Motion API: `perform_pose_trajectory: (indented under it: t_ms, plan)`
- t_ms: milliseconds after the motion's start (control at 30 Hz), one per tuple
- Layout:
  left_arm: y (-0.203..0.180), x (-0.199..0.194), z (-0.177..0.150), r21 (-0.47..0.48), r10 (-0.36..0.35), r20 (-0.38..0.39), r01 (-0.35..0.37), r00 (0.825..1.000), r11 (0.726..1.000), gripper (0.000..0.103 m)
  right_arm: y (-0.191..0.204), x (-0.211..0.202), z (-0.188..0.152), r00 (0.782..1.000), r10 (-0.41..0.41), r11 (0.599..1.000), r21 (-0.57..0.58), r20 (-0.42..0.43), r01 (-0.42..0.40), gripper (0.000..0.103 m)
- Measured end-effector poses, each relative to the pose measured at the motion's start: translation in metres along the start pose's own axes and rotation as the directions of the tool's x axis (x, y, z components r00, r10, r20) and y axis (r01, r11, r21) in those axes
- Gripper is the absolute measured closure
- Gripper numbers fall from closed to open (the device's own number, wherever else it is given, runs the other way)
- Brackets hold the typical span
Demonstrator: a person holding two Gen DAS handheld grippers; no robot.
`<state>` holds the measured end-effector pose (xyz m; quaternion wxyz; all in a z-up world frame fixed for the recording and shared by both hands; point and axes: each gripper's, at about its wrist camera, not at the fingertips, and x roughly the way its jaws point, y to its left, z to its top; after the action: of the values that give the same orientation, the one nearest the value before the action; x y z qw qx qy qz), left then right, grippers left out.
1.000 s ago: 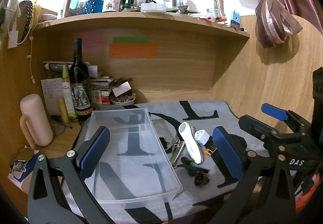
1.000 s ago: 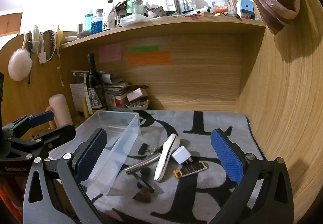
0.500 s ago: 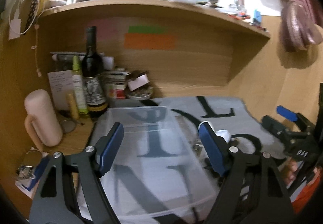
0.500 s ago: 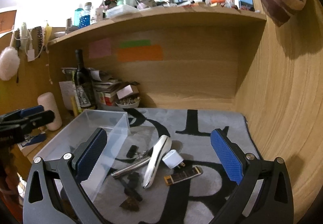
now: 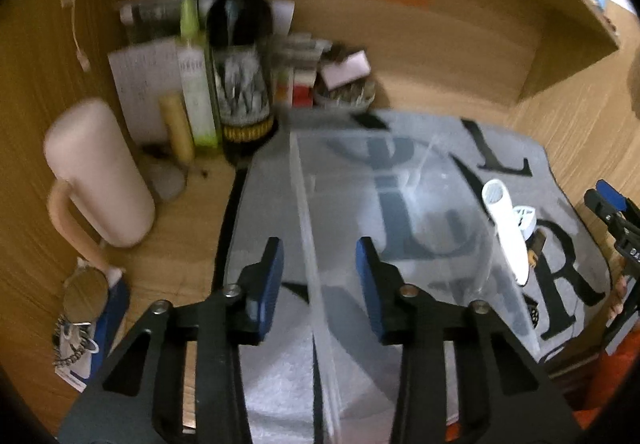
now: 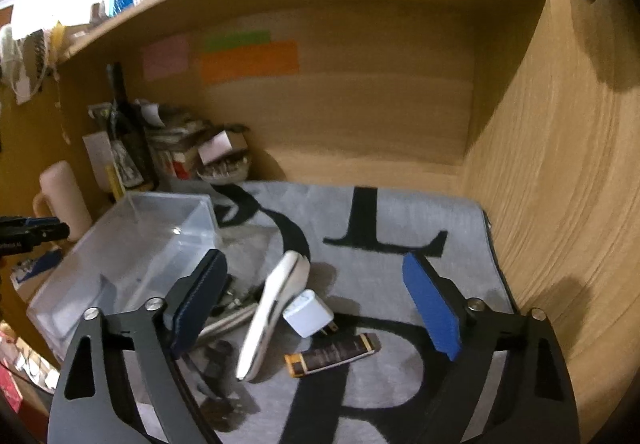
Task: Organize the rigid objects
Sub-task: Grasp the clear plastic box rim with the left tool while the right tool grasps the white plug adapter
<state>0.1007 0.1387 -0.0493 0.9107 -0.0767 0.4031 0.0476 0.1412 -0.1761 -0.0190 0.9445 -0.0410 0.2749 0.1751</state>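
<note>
The left tongs (image 5: 320, 280) straddle the near left wall of the clear plastic bin (image 5: 308, 228), one pad on each side; the pads stand apart and do not yet pinch the wall. The right tongs (image 6: 316, 308) are spread wide above the loose items on the grey mat (image 6: 400, 211) that covers the tabletop.

The white elongated device (image 6: 272, 312) lies directly ahead of and between the right pads. Its long axis runs roughly along the tongs' forward direction, tilted slightly to the right. A white plug adapter (image 6: 308, 314) touches its right side. A dark bar-shaped item (image 6: 332, 354) lies just beside the adapter, nearer the camera.

The right hand is the nearer one to the items. The bin sits to their left, close by. Judgement: closing across the device's narrow width suits this alignment.
</note>
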Motion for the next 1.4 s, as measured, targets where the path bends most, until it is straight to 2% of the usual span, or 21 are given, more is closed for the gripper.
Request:
perform_pose_trajectory:
  t_ms: [67, 133, 233, 333, 433, 600, 767, 900, 1033, 1267, 1400]
  plan:
    - [0.006, 0.009, -0.001, -0.010, -0.013, -0.037, 0.013, 0.999, 1.000, 0.068, -0.002, 0.010, -0.003, 0.999, -0.008, 1.000, -0.007, -0.043, 0.007, 0.023]
    - [0.007, 0.013, -0.004, -0.005, -0.016, -0.060, 0.016, 0.998, 1.000, 0.074, -0.005, 0.020, -0.006, 0.997, -0.014, 1.000, -0.015, -0.082, 0.013, 0.024]
    - [0.007, 0.021, -0.005, 0.001, -0.035, -0.096, 0.035, 0.995, 0.999, 0.080, -0.010, 0.033, -0.014, 0.989, -0.024, 0.999, -0.025, -0.145, 0.020, 0.032]
    - [0.006, 0.029, -0.005, 0.007, -0.045, -0.129, 0.046, 0.991, 0.999, 0.090, -0.015, 0.044, -0.022, 0.981, -0.021, 0.999, -0.033, -0.194, 0.015, 0.033]
    - [0.004, 0.035, -0.007, 0.014, -0.061, -0.160, 0.064, 0.985, 0.998, 0.094, -0.017, 0.054, -0.030, 0.971, -0.034, 0.998, -0.056, -0.236, 0.021, 0.034]
    - [0.000, 0.037, -0.009, 0.031, -0.049, -0.156, 0.054, 0.987, 0.998, 0.094, -0.023, 0.072, -0.036, 0.952, 0.010, 1.000, -0.022, -0.305, -0.017, 0.037]
    - [0.004, 0.038, -0.010, 0.005, -0.059, -0.153, 0.060, 0.986, 0.998, 0.094, -0.015, 0.090, -0.038, 0.936, 0.048, 0.997, -0.036, -0.349, -0.064, 0.038]
    - [0.002, 0.038, -0.010, 0.015, -0.049, -0.153, 0.052, 0.987, 0.999, 0.094, -0.010, 0.105, -0.039, 0.928, 0.053, 0.996, -0.051, -0.369, -0.077, 0.041]
    - [0.002, 0.038, -0.011, 0.011, -0.052, -0.153, 0.055, 0.987, 0.998, 0.094, -0.006, 0.116, -0.039, 0.917, 0.070, 0.993, -0.060, -0.393, -0.102, 0.061]
    - [0.003, 0.039, -0.010, 0.014, -0.051, -0.154, 0.054, 0.987, 0.998, 0.094, -0.004, 0.116, -0.039, 0.930, 0.063, 0.992, -0.081, -0.361, -0.099, 0.062]
    - [0.002, 0.038, -0.011, 0.015, -0.050, -0.153, 0.053, 0.987, 0.998, 0.094, -0.003, 0.107, -0.035, 0.945, 0.052, 0.992, -0.094, -0.323, -0.087, 0.062]
